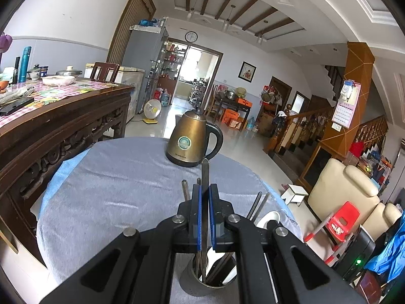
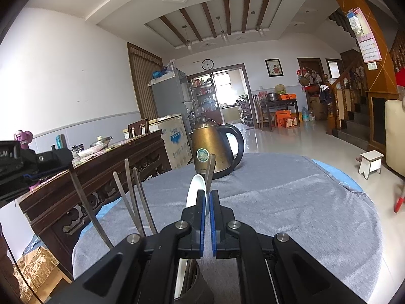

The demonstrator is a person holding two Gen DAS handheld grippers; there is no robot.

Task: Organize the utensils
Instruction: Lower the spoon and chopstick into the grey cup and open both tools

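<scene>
A round metal utensil holder (image 1: 196, 282) stands on the grey cloth near me, with several steel chopsticks and a white spoon in it. My left gripper (image 1: 205, 190) is shut on an upright steel chopstick (image 1: 205, 177) whose lower end reaches into the holder. My right gripper (image 2: 209, 195) is shut on another steel chopstick (image 2: 210, 169), beside a white spoon (image 2: 196, 190), above the holder (image 2: 192, 286). More chopsticks (image 2: 134, 197) lean out to its left. The left gripper's body (image 2: 22, 167) shows at the far left.
A brass electric kettle (image 1: 191, 139) (image 2: 215, 147) stands on the far part of the round table's grey cloth (image 1: 114, 190). A carved wooden table (image 1: 63, 126) with dishes is at the left. A cream sofa (image 1: 349, 192), red chair and white stool are at the right.
</scene>
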